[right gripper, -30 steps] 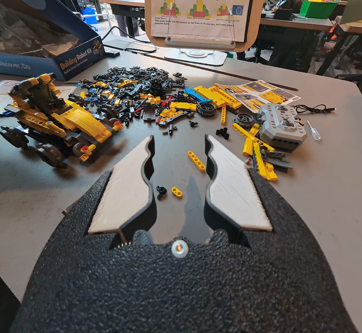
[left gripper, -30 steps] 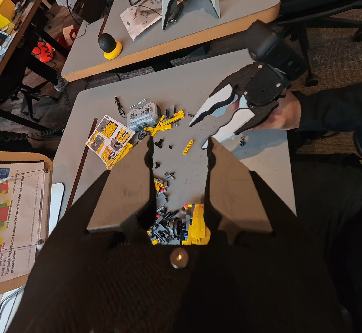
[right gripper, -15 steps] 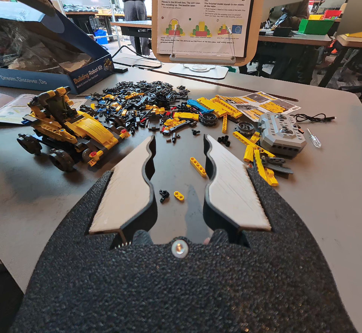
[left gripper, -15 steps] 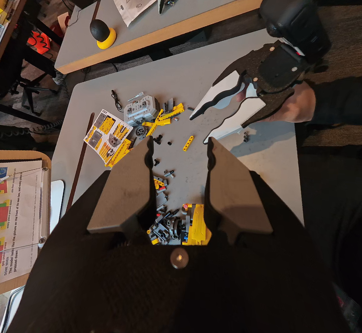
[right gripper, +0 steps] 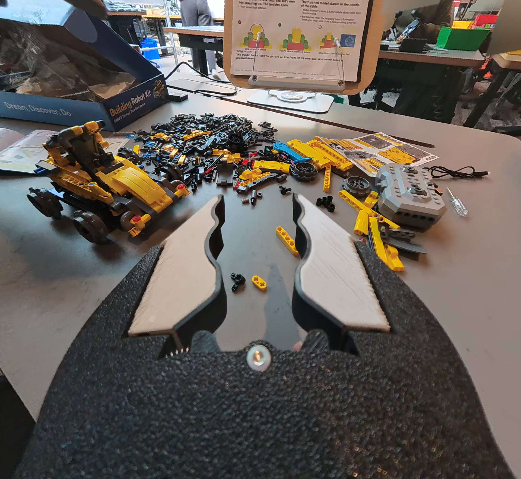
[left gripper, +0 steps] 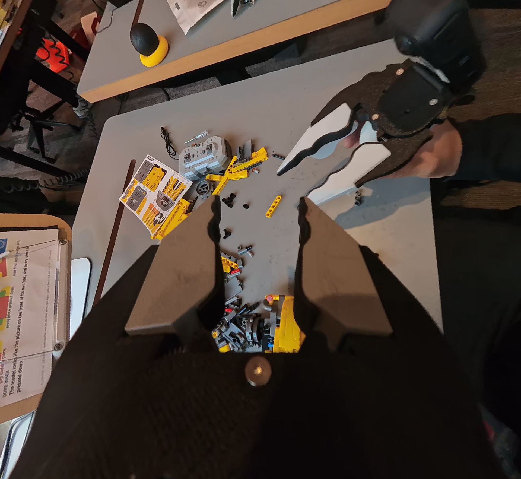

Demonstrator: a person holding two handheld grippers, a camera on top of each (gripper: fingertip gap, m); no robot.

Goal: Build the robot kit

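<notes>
Grey table (right gripper: 465,310): blue lettered box (right gripper: 84,99), printed instruction sheet (right gripper: 298,22).

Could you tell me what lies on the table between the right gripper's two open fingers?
In the right wrist view, a small yellow link and a black connector lie between the right gripper fingers.

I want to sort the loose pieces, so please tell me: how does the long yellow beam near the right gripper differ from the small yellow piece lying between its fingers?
The long yellow beam is a straight strip with a row of holes; the small yellow piece is a stubby oval with two holes. The beam lies partly behind a finger of the right gripper; the small piece lies fully in view. Both lie flat on the table, ungripped.
</notes>
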